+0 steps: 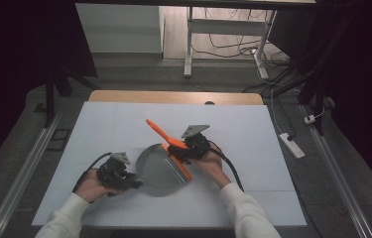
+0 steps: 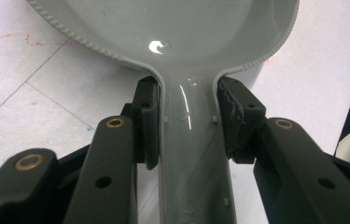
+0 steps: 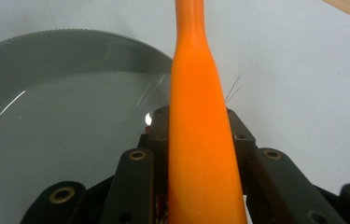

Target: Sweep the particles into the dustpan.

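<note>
A grey dustpan [image 1: 157, 168] lies flat on the white table. Its handle [image 2: 189, 154] sits between the jaws of my left gripper [image 1: 135, 181], which is shut on it; the pan's ribbed rim [image 2: 93, 44] spreads out beyond the jaws. An orange brush [image 1: 161, 133] slants across the dustpan's right side, its long handle pointing to the far left and its head [image 1: 182, 168] along the pan's open edge. My right gripper [image 1: 186, 149] is shut on the orange handle [image 3: 198, 130], above the grey pan [image 3: 60, 121].
The white board [image 1: 109, 124] covers a wooden table whose far edge [image 1: 173, 96] shows. On the floor lie a power strip [image 1: 291, 145] at the right and cables behind. White desk legs [image 1: 188, 44] stand farther back.
</note>
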### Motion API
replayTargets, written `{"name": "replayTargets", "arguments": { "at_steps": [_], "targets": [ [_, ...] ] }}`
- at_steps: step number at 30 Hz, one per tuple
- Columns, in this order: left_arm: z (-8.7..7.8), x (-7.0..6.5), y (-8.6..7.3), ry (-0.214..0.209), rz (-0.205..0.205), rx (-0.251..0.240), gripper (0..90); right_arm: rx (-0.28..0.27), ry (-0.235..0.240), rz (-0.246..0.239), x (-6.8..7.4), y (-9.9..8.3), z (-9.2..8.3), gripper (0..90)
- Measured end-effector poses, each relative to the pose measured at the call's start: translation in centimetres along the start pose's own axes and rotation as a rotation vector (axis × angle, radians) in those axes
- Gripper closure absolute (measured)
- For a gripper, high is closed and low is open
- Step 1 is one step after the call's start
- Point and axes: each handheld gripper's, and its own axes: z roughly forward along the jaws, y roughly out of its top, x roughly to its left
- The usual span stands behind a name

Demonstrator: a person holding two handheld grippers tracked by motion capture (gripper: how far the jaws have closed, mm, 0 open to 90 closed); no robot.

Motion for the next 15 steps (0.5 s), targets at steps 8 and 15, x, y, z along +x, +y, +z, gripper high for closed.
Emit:
{"name": "replayTargets", "arguments": {
  "at_steps": [8, 15],
  "targets": [
    [0.0, 0.0, 0.0, -0.002, -0.001, 0.002, 62.0, -0.001, 0.006, -0.010, 0.4, 0.2, 0.0, 69.9],
    [0.0, 0.0, 0.0, -0.002, -0.002, 0.002, 62.0, -0.015, 0.044, -0.028, 1.1, 0.8, -0.1, 70.0]
  ]
}}
